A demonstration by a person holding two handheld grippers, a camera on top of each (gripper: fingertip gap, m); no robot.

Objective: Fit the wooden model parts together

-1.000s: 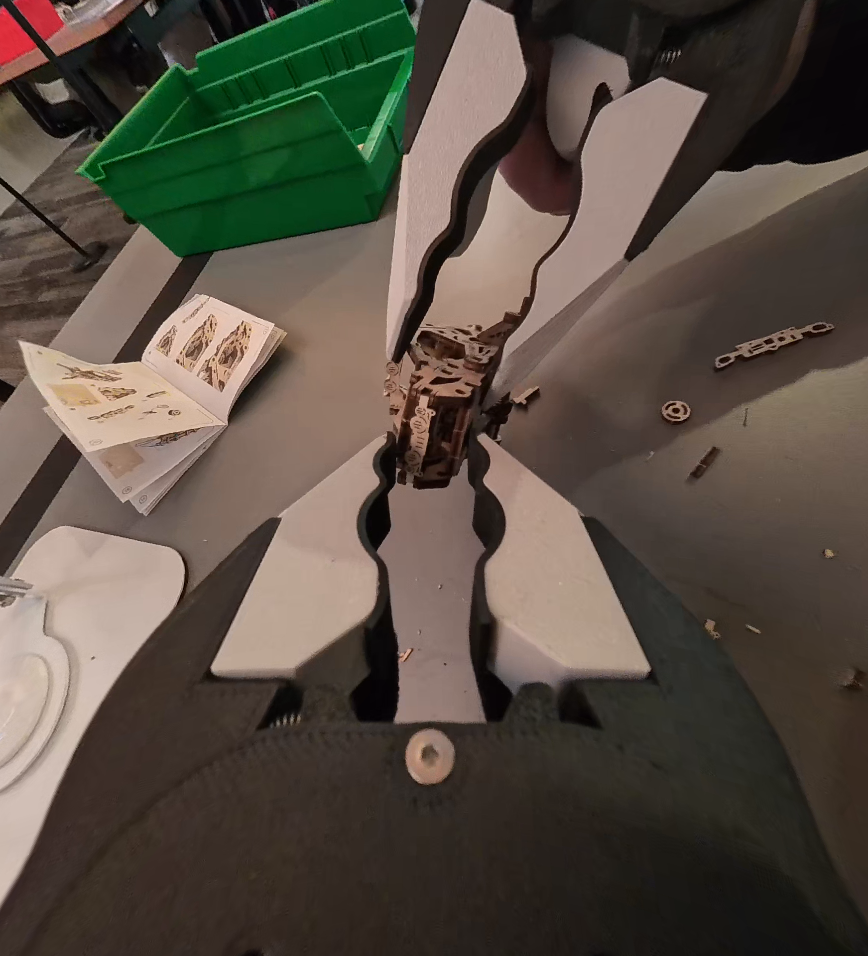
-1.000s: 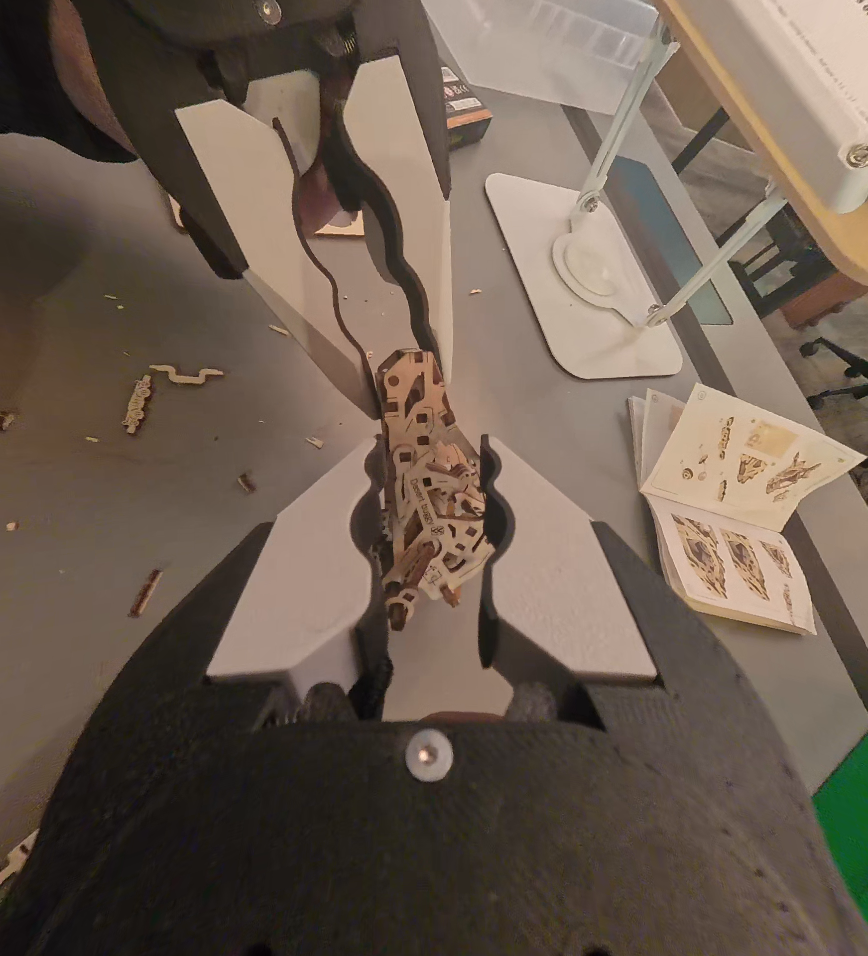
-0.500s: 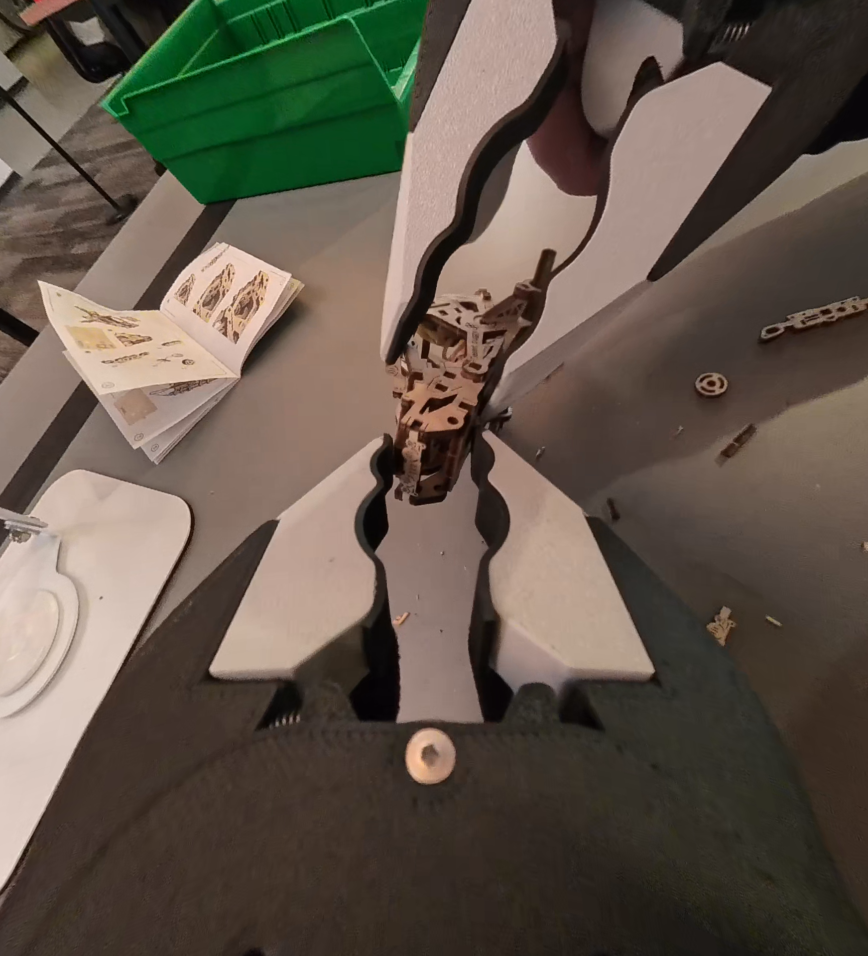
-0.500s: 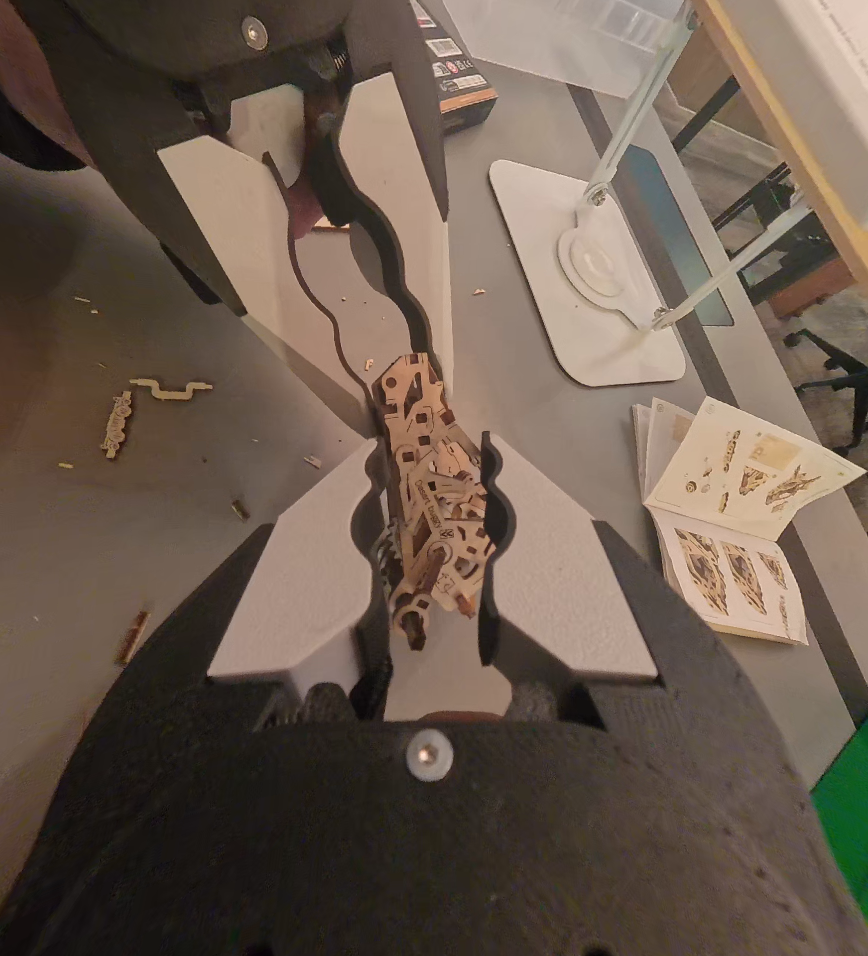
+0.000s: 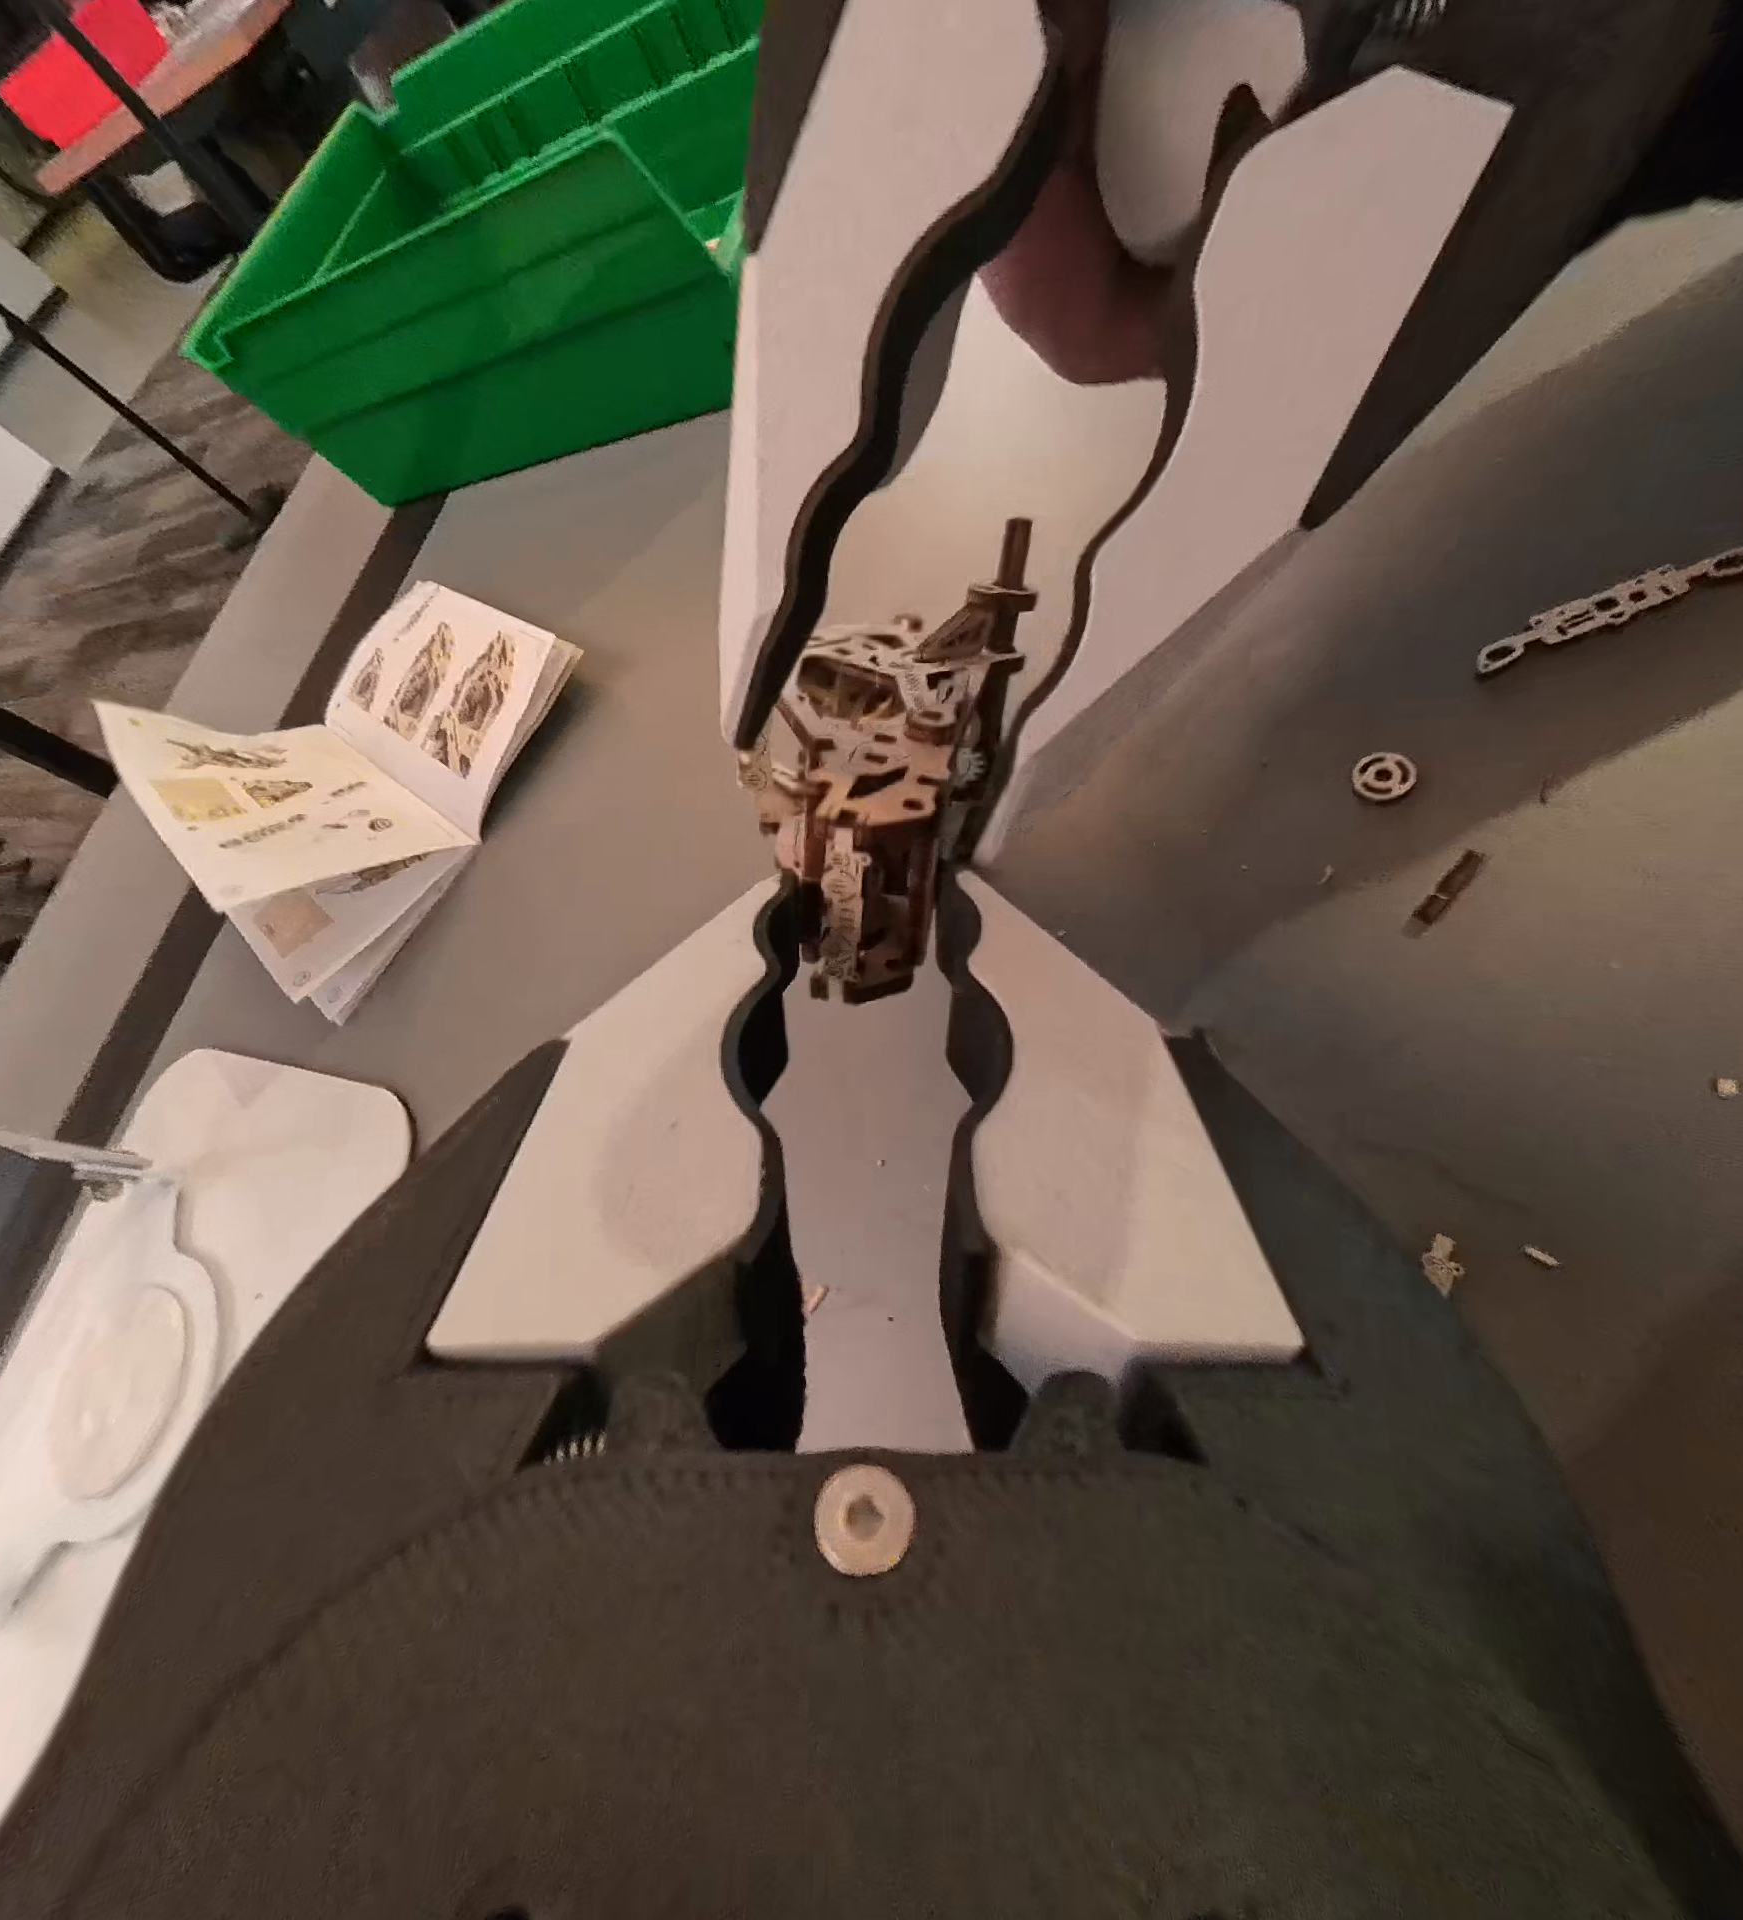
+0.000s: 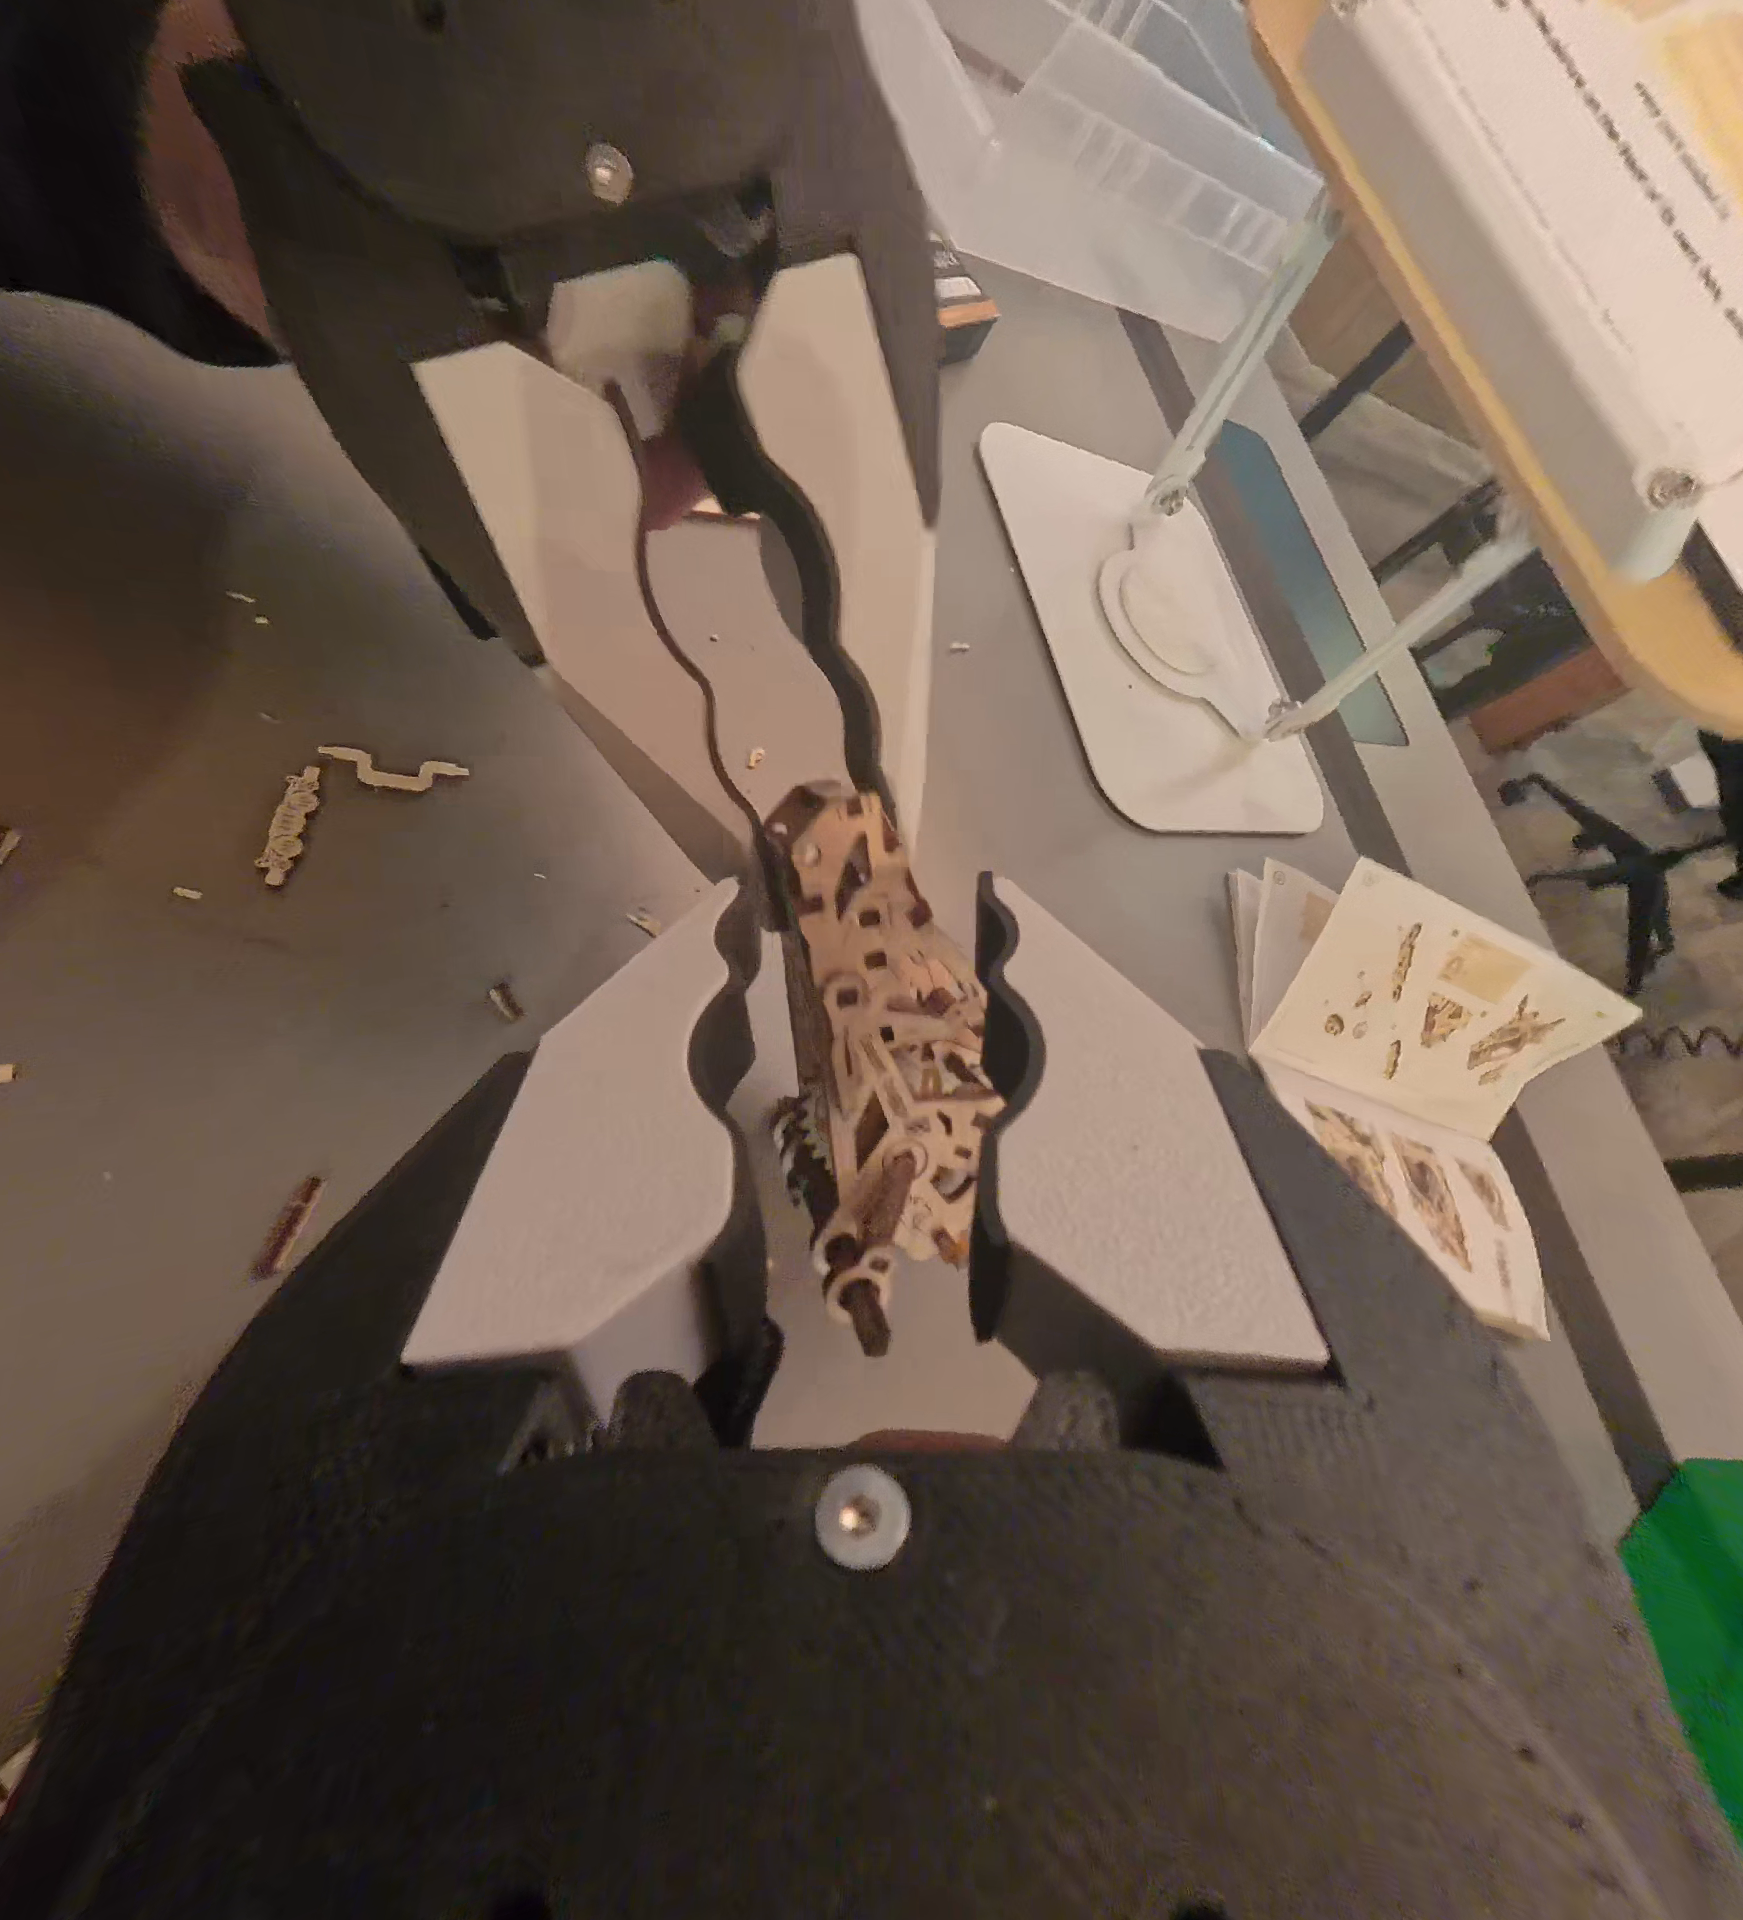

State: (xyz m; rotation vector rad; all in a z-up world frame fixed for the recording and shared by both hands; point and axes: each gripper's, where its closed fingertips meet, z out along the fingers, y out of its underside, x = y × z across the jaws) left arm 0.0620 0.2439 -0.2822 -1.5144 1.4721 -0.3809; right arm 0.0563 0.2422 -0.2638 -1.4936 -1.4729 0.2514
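The wooden model (image 5: 872, 821) hangs above the grey table (image 5: 1469, 1039), pinched between 2 grippers that meet nose to nose. In the left wrist view the left gripper (image 5: 862, 894) closes narrow on the model's near end, and the right gripper (image 5: 867, 727) comes in from 12 o'clock, gripping the far end. In the right wrist view the model (image 6: 882, 1039) lies deep between the right gripper's (image 6: 862, 904) fingers, touching the 3 o'clock one; contact on the 9 o'clock side is hard to tell.

Loose wooden parts lie at 2 o'clock of the model in the left wrist view: a long fretted strip (image 5: 1625, 613) and a small ring (image 5: 1384, 776). An open instruction booklet (image 5: 347, 790) sits at 9 o'clock, a green bin (image 5: 493, 281) at 11 o'clock.

The main risk, as I judge it, is the thin peg (image 5: 1012, 551) sticking up from the model: it stands near the right gripper's finger and could snap under a twist. Squeezing harder could crush the fretwork; loosening either grip could drop the model.
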